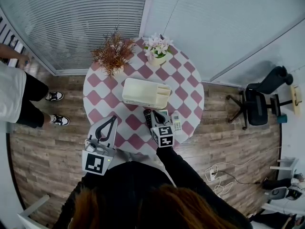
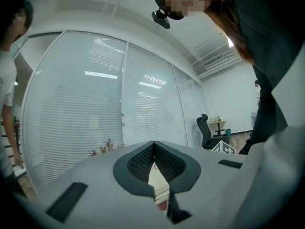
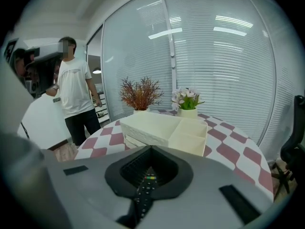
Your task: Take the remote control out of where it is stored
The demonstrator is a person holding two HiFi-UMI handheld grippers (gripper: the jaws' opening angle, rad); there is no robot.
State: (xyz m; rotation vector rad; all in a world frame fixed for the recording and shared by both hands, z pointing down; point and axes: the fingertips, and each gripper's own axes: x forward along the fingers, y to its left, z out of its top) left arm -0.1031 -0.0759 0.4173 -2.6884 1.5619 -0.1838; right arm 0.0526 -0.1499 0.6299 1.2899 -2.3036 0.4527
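Observation:
A black remote (image 3: 144,196) with coloured buttons runs between the jaws of my right gripper (image 3: 150,170), which is shut on it. In the head view that gripper (image 1: 157,118) holds the remote (image 1: 147,117) just above the table's near side, in front of the cream storage box (image 1: 145,92). The box (image 3: 164,130) has a closed part and open compartments at its right end. My left gripper (image 1: 113,120) hovers at the table's front left edge, level, shut and holding nothing; in its own view (image 2: 154,148) the pads meet at the tips.
A light-coloured remote (image 1: 176,122) lies on the pink-and-white checked round table (image 1: 101,87) right of my right gripper. A dried reddish plant (image 1: 113,54) and a pot of flowers (image 1: 157,48) stand at the back. A person (image 1: 16,97) stands left; an office chair (image 1: 257,105) is right.

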